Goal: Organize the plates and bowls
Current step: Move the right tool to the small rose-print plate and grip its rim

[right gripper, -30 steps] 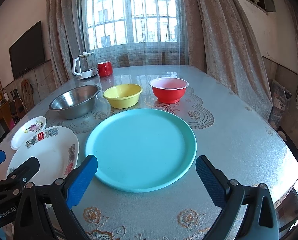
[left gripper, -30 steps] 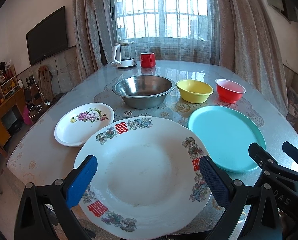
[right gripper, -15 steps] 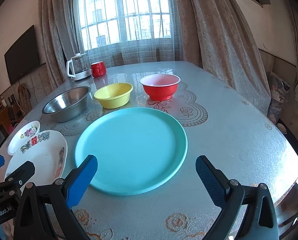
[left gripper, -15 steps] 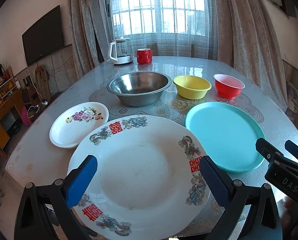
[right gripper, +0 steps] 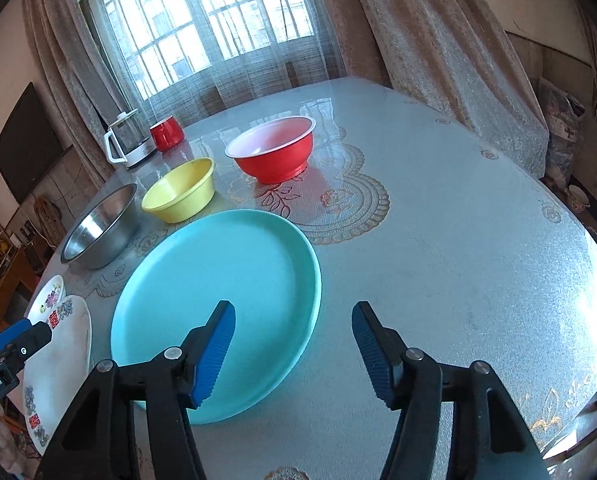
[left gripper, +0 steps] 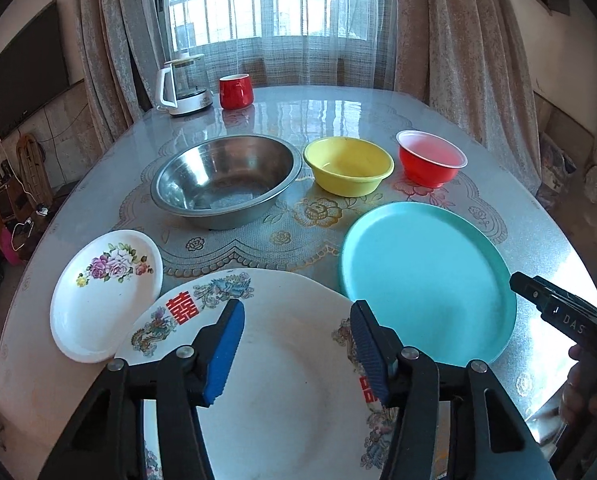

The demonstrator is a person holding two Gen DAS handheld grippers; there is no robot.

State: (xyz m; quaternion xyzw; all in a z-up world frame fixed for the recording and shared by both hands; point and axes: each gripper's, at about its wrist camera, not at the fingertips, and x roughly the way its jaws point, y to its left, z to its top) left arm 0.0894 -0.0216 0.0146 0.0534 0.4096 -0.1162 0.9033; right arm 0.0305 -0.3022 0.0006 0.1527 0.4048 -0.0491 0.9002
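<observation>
Through the left wrist view, your left tool [left gripper: 296, 348] has just been drawing its jaws in from full spread to a partial gap, and nothing sits between the blue pads [left gripper: 226, 350]; they hang over the big white plate with red characters [left gripper: 290, 392], which lies nearest you on the tabletop [left gripper: 378, 108], its far-left rim just beside or slightly overlapping the small floral plate [left gripper: 106, 292]. The view has also crept forward and tipped down, so the plate now fills the lower frame. That reads as you setting up for a first pick, with no dish yet moved: the steel bowl [left gripper: 226, 180], yellow bowl [left gripper: 348, 168] and red bowl [left gripper: 432, 160] stand in a row behind, each separate. Through the right wrist view, your right tool [right gripper: 294, 350] has likewise been narrowing its jaws to a partial gap, empty, with one pad over the near edge of the teal plate [right gripper: 218, 280] and the other over bare tabletop. This view is rolled, the tabletop slanting across it, and the tool points steeply down towards that plate's rim. Your left tool shows at the lower left edge here, above the white plate.
</observation>
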